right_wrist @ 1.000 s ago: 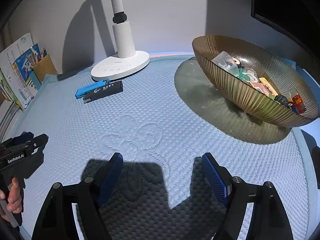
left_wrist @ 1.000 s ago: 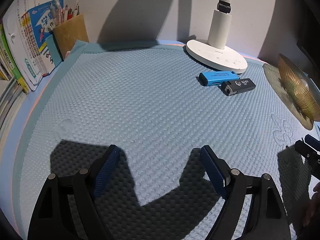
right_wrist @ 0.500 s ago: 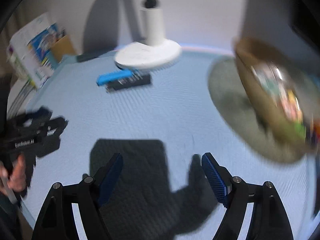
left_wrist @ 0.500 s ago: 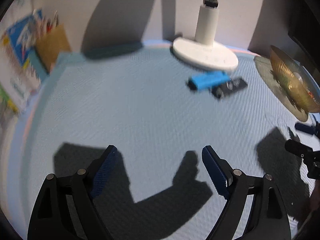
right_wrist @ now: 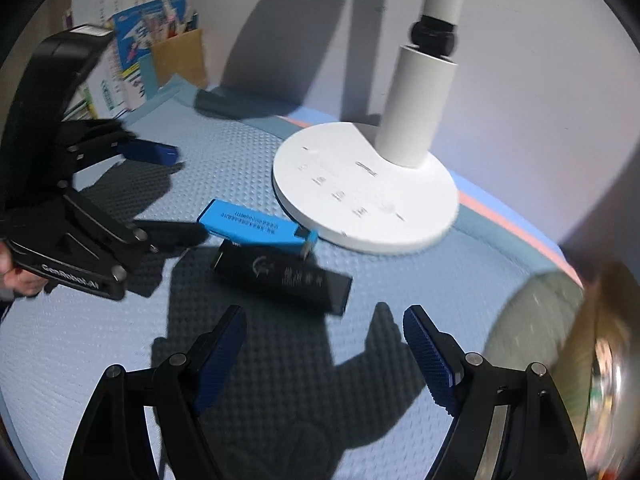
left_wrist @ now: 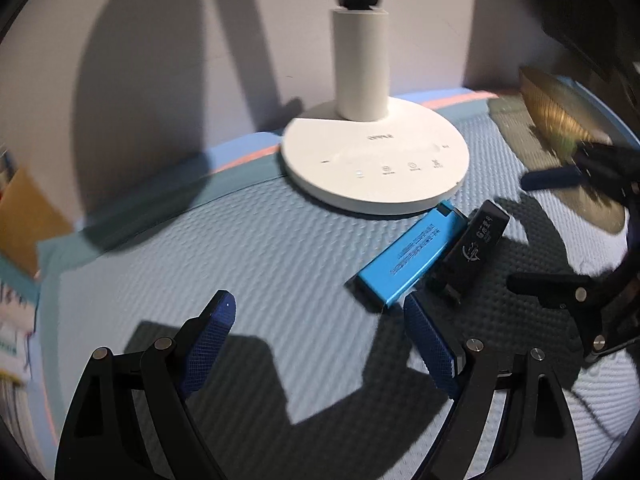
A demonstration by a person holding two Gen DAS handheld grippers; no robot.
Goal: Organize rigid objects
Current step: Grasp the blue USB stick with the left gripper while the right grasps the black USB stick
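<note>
Left gripper [left_wrist: 316, 332]: jaws wide apart, nothing between them, over the textured light-blue mat [left_wrist: 280, 264] on the counter
Bright blue flat rectangular USB stick [left_wrist: 412, 258]: lying on the mat just ahead of the left gripper's right-hand jaw, outside the gap, its far end close to the round white lamp base [left_wrist: 374, 160]
Black rectangular USB stick [right_wrist: 280, 276]: flat on the mat alongside the blue one, touching or nearly so; it lies just ahead of the right gripper [right_wrist: 324, 328], roughly in line with the gap
Right gripper: jaws wide apart, holding nothing
Ribbed amber glass bowl [right_wrist: 612, 364]: at the far right edge, blurred; small colourful items inside, too smeared to name
</note>
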